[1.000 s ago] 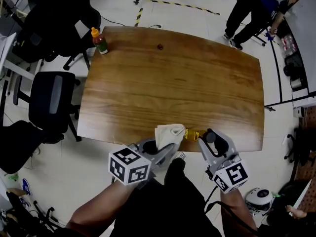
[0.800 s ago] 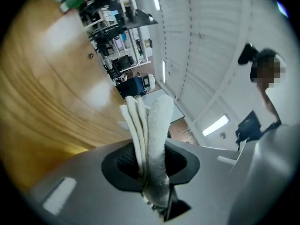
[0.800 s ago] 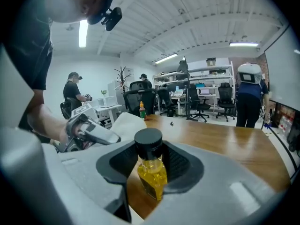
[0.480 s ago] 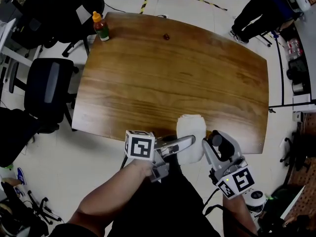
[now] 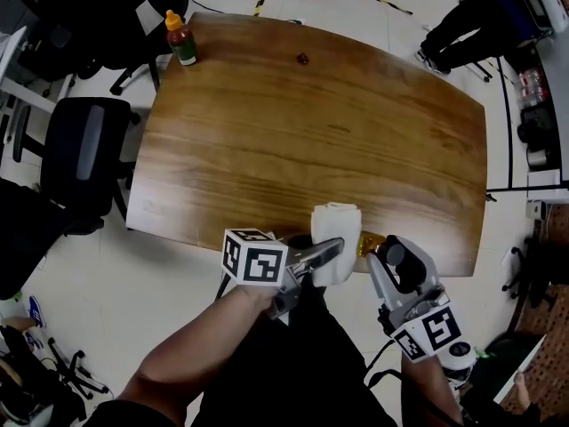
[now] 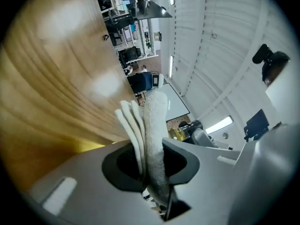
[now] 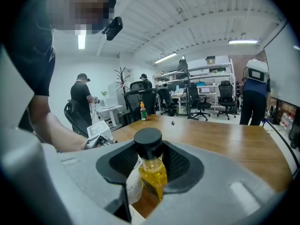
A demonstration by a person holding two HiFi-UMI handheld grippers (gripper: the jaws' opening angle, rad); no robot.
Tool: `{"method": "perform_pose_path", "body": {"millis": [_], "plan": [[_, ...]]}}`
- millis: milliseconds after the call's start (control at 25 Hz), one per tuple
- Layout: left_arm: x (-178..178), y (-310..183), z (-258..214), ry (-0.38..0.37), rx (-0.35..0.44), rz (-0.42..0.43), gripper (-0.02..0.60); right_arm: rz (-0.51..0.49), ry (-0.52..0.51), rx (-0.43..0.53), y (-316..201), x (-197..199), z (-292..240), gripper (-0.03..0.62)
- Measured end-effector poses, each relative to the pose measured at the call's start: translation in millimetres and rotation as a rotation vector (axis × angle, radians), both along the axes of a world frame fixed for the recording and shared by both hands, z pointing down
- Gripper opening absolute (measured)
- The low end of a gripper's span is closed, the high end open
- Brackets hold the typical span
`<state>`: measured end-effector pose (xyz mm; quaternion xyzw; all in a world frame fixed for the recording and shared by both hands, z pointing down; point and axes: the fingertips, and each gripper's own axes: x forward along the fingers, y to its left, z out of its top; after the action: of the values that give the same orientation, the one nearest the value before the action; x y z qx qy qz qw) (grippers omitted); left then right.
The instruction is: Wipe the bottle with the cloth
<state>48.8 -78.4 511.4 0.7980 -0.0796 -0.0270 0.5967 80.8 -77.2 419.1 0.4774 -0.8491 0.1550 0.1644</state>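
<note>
Standing beside the wide wooden table (image 5: 311, 132), I see all the work going on at its near edge, where the two grippers meet. The left gripper (image 5: 331, 253) has its jaws clamped on a folded white cloth (image 5: 336, 228), which sticks out past the tips in thick layers. The right gripper (image 5: 384, 258) has its jaws closed on a small bottle (image 7: 151, 168), gripping it high up at the cap and neck. That bottle is at the table's near edge, just right of the cloth, and in the right gripper view a bulge of cloth seems to touch its lower left side. The step in hand looks to be the wipe itself. To do it well, I'd say the right gripper should hold the bottle steady while the left draws the broad face of the cloth along the body, not its thin edge, and works round the sides the jaws leave free. Pushing hard sideways could twist the bottle in the grip or knock it off the edge. The bottle is clear, with a squarish body full of yellow liquid and a round black cap (image 7: 148, 142).
</note>
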Motion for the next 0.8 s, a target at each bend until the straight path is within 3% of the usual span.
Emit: {"method": "perform_pose_path", "body": {"millis": [520, 680, 800], "plan": [[0.2, -5.7, 51.0, -0.262, -0.026, 0.001, 0.103, -0.003, 0.008, 0.003, -1.6, -6.4, -0.3, 0.147], [2.4, -2.4, 68.6, -0.333, -0.177, 0.000, 0.103, -0.012, 0.024, 0.007, -1.6, -9.2, 0.1, 0.147], [1.5, -3.2, 70.5, -0.293, -0.276, -0.016, 0.104, 0.010, 0.003, -0.004, -2.4, -3.1, 1.2, 0.147]]}}
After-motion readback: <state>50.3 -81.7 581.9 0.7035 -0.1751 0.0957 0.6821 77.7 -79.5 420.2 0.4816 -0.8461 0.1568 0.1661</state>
